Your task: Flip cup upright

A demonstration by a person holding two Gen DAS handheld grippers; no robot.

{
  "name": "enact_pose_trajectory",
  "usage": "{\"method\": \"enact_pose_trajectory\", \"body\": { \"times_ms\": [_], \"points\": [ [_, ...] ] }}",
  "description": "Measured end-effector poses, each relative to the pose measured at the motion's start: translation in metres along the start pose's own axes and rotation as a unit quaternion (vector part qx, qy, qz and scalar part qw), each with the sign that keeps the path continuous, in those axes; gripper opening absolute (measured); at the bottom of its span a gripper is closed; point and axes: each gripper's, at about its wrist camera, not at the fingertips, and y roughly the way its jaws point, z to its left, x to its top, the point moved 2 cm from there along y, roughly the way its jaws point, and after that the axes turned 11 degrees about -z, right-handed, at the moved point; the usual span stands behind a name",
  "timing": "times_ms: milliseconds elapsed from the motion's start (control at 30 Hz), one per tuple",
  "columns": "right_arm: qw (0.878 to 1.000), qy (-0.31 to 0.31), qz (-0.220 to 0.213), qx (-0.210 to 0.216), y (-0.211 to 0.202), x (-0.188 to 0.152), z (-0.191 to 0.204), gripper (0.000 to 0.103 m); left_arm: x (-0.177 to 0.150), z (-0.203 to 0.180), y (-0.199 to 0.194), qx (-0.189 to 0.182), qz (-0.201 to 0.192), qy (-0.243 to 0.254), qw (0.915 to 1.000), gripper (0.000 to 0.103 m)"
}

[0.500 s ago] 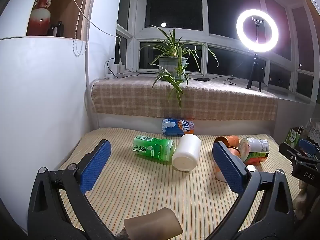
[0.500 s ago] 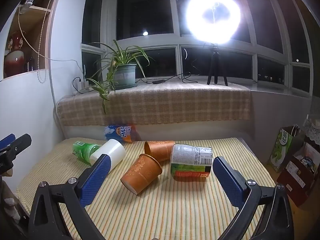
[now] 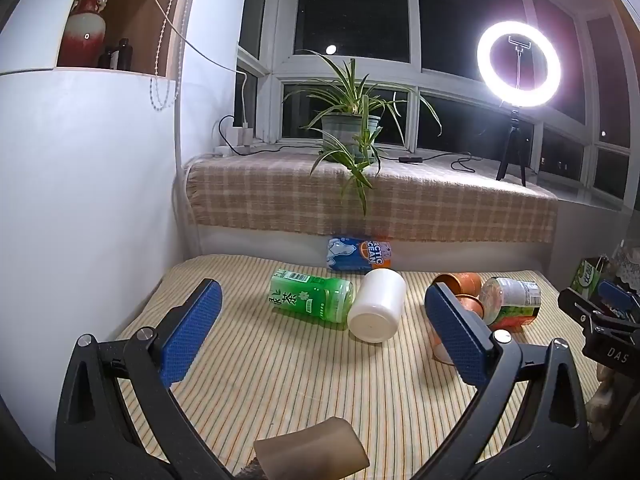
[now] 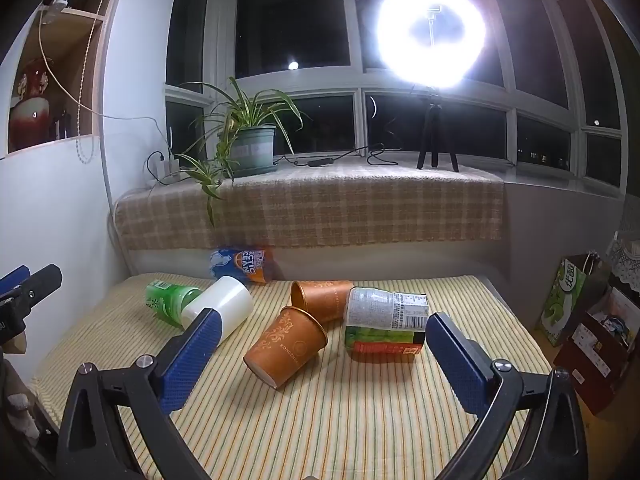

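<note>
Two orange paper cups lie on their sides on the striped mat [image 4: 360,420]. The near cup [image 4: 286,346] has its base toward me; the far cup [image 4: 324,296] lies behind it with its mouth to the left. A white cup [image 4: 224,310] lies on its side to the left. In the left wrist view the white cup [image 3: 378,306] is at centre and the orange cups [image 3: 460,286] are partly hidden by a finger. My right gripper [image 4: 320,352] is open, just short of the near orange cup. My left gripper [image 3: 324,336] is open and empty.
A green tea bottle [image 3: 312,296], a blue and orange can [image 3: 358,254] and a labelled jar [image 4: 386,322] lie on the mat. A checked ledge [image 4: 312,204] with a potted plant [image 4: 250,144] and ring light [image 4: 432,36] stands behind. Bags [image 4: 564,300] sit right.
Both grippers have barely moved; the objects on the mat lie as before.
</note>
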Motion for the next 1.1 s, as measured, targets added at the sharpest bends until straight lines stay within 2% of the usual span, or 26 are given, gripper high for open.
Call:
{"method": "enact_pose_trajectory", "body": {
  "times_ms": [1100],
  "points": [
    [1.000,0.000,0.005,-0.001,0.0036,-0.0024,-0.0002,0.103,-0.0018,0.0017,0.0016,-0.001,0.001,-0.002,1.0000,0.103]
  ]
}}
